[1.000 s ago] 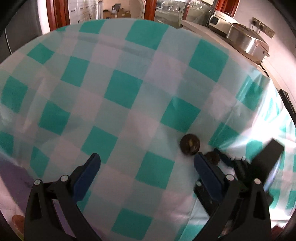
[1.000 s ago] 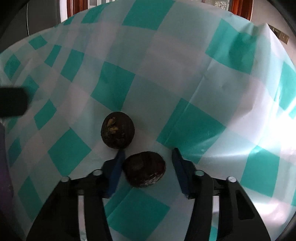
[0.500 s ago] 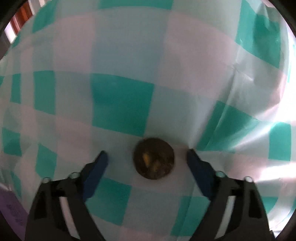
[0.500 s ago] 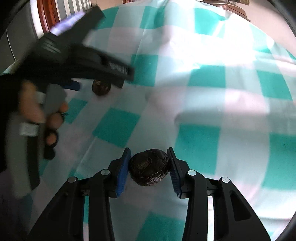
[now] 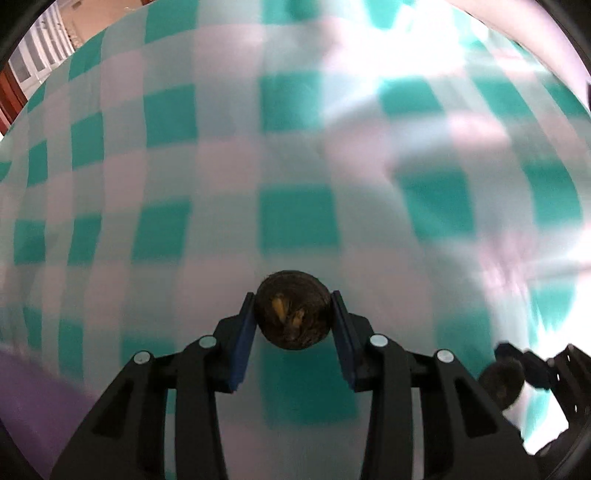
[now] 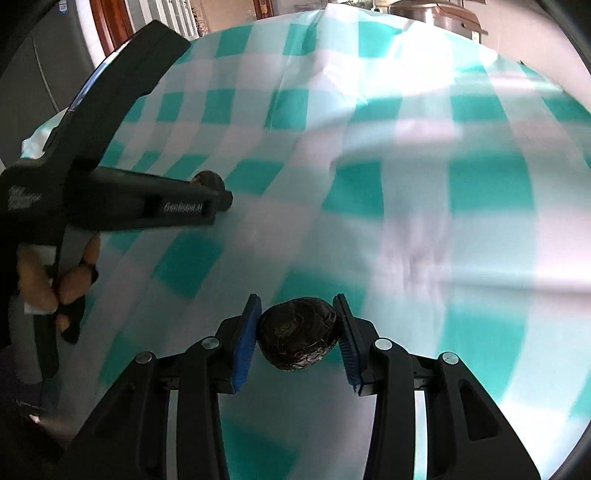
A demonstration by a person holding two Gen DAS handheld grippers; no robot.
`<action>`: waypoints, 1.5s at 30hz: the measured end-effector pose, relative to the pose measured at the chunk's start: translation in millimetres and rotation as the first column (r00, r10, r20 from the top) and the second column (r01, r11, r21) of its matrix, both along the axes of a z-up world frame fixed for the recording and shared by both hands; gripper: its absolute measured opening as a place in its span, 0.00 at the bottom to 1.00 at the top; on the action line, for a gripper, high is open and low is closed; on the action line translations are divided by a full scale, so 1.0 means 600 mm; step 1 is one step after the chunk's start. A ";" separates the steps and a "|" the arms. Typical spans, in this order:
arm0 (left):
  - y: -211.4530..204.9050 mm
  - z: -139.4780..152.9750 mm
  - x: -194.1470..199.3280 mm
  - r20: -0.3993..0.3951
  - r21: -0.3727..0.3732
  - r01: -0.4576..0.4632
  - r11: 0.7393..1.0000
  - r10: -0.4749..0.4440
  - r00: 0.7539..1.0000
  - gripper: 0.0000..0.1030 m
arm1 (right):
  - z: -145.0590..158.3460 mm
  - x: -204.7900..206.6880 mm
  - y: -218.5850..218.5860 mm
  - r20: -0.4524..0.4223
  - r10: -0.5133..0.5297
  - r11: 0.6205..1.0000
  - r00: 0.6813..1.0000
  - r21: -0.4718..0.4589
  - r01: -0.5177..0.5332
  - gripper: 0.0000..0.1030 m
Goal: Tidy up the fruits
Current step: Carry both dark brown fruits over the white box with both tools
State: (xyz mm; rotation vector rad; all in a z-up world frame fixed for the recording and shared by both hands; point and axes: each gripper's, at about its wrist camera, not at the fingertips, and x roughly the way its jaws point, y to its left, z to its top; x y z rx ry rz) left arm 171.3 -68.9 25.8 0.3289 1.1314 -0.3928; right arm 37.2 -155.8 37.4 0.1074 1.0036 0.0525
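Observation:
My left gripper is shut on a dark brown round fruit with a yellowish torn patch, held above the green-and-white checked cloth. My right gripper is shut on a second dark brown wrinkled fruit, also lifted over the cloth. In the right wrist view the left gripper shows at the left with its fruit at its tip and the person's hand behind it. In the left wrist view the right gripper's fruit shows blurred at the lower right.
A purple surface lies at the lower left of the left wrist view. A metal pot stands beyond the cloth's far edge. A wooden door frame is at the back left.
My left gripper closed on the round fruit and lifted it. My right gripper, holding its fruit, has moved on; both views are blurred by motion.

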 end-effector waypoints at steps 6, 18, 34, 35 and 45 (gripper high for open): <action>-0.025 0.022 -0.128 -0.026 0.007 0.040 0.999 -0.040 0.999 0.39 | 0.006 -0.104 -0.016 -0.014 0.040 0.999 0.999 0.004 -0.040 0.39; -0.040 0.082 -0.306 0.040 -0.033 0.008 0.999 -0.006 0.999 0.39 | 0.088 -0.236 -0.052 0.073 0.110 0.993 0.991 -0.044 -0.107 0.39; 0.090 0.224 -0.385 0.205 -0.130 -0.139 0.982 0.164 0.965 0.39 | 0.179 -0.280 0.002 0.176 0.250 0.968 0.952 -0.071 -0.241 0.39; 0.099 0.228 -0.386 0.209 -0.135 -0.146 0.980 0.173 0.963 0.39 | 0.185 -0.277 0.011 0.180 0.265 0.964 0.947 -0.080 -0.255 0.39; 0.253 0.286 -0.381 0.310 -0.198 -0.225 0.954 0.279 0.909 0.39 | 0.216 -0.200 0.105 0.191 0.310 0.951 0.931 -0.048 -0.307 0.39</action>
